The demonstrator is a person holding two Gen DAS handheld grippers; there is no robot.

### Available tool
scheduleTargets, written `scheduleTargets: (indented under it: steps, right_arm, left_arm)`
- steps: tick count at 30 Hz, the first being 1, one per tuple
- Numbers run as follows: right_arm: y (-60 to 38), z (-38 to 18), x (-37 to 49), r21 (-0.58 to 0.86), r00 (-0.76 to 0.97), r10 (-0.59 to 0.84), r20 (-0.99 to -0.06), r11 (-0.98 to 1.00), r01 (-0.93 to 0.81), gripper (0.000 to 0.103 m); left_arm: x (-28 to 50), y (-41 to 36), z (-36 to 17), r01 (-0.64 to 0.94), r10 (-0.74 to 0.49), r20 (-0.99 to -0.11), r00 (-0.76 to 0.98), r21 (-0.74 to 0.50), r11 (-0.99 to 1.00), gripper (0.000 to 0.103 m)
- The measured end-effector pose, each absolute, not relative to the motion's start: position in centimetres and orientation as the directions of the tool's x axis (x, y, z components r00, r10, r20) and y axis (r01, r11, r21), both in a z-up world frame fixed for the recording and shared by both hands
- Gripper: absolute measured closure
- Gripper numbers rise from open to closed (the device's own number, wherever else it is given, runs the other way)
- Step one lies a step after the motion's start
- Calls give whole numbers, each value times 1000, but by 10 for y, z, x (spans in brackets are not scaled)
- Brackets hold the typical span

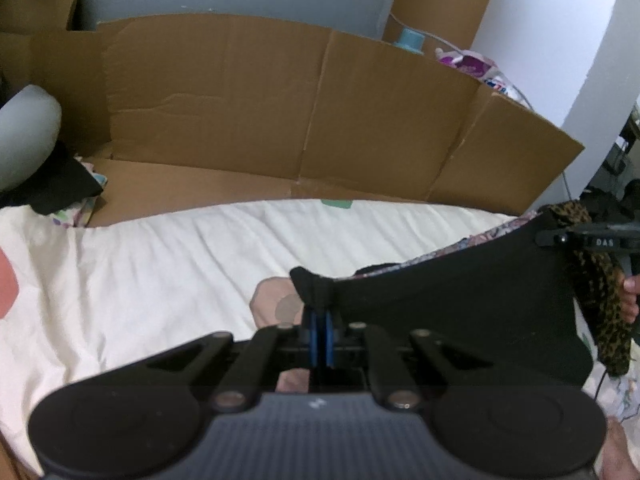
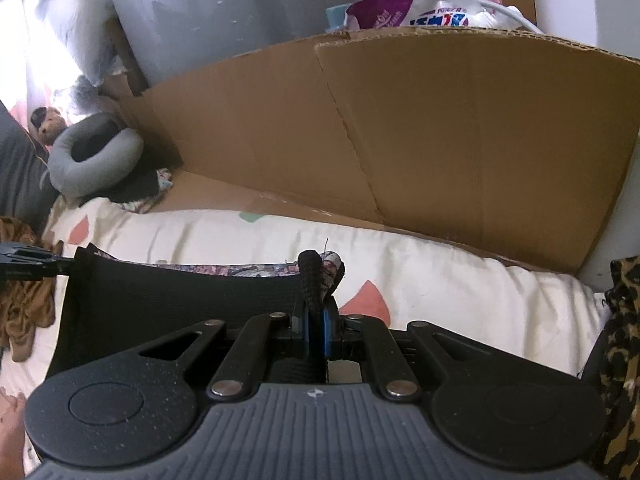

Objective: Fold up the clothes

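Black garment (image 1: 460, 320) stretched – both grippers clamped tight.

Matt black ribbed knit garment (image 2: 180, 292) with floral printed lining. Wrinkled, soft cream cotton bedsheet (image 1: 160, 264). Rough brown corrugated cardboard (image 1: 280, 112) at twelve o'clock. Left claw (image 1: 320, 334) of matt black plastic, blue rubbery pads (image 1: 314, 340), shiny metal rivets.

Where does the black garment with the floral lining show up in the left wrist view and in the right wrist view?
Left wrist view: the black garment fills the lower right, stretched from the left gripper toward the far gripper.
Right wrist view: it spans lower left to centre, pinched by the right gripper.
Shared landmark: the cardboard wall behind the bed.
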State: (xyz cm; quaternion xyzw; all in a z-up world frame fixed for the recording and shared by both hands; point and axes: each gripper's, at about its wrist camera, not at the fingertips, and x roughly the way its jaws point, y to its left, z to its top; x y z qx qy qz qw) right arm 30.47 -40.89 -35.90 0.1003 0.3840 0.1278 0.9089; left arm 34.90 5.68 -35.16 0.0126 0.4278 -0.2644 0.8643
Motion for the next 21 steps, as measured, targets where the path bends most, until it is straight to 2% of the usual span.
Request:
scheduleTargets:
  steps: [21]
  right_arm:
    - [-404,-402,336,222,616,236,-751,970,-101,98]
  left_arm:
    - [386,37,-405,462,-412,-782,469,-180,868,98]
